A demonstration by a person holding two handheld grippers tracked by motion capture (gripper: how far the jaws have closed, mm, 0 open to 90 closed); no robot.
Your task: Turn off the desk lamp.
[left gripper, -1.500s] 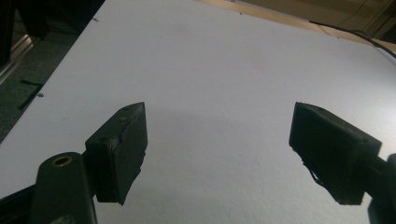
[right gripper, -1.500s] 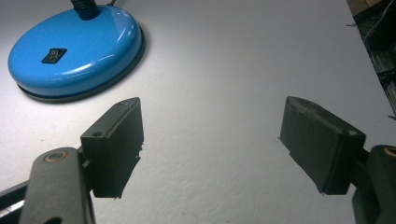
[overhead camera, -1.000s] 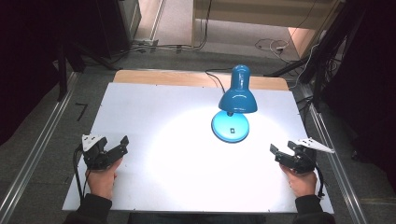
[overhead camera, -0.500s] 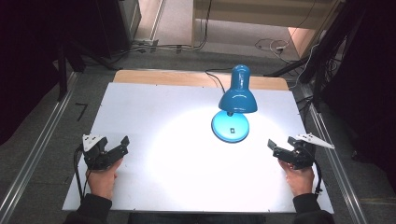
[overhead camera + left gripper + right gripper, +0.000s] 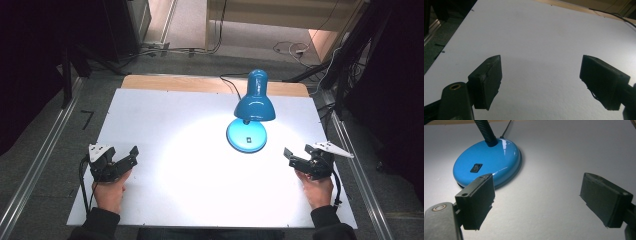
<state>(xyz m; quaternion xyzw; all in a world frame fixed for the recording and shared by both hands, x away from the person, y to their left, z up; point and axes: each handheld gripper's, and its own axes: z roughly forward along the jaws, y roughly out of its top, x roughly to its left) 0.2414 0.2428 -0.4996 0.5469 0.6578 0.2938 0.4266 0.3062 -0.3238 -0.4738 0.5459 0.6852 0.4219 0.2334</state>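
A blue desk lamp [image 5: 255, 102] stands lit on the white board [image 5: 170, 125], right of centre, its shade tipped down over its round base [image 5: 246, 136]. The base [image 5: 489, 161], with a black rocker switch [image 5: 476, 167] and a black flexible neck [image 5: 485, 132], lies just ahead and left of my right gripper [image 5: 537, 200]. That right gripper [image 5: 298, 151] is open and empty, a short way right of the base. My left gripper [image 5: 129, 156] rests open at the board's left, near its front edge. Between its jaws, the left gripper [image 5: 541, 77] has only bare white board.
The lamp casts a bright pool of light on the middle of the board. Its black cable [image 5: 229, 81] runs back over the wooden table strip [image 5: 175, 82]. Metal rails [image 5: 40, 165] flank the board on both sides, with more cables on the floor [image 5: 290, 47] behind.
My right gripper has edged a little left, toward the lamp base. The left gripper and the lamp have stayed put.
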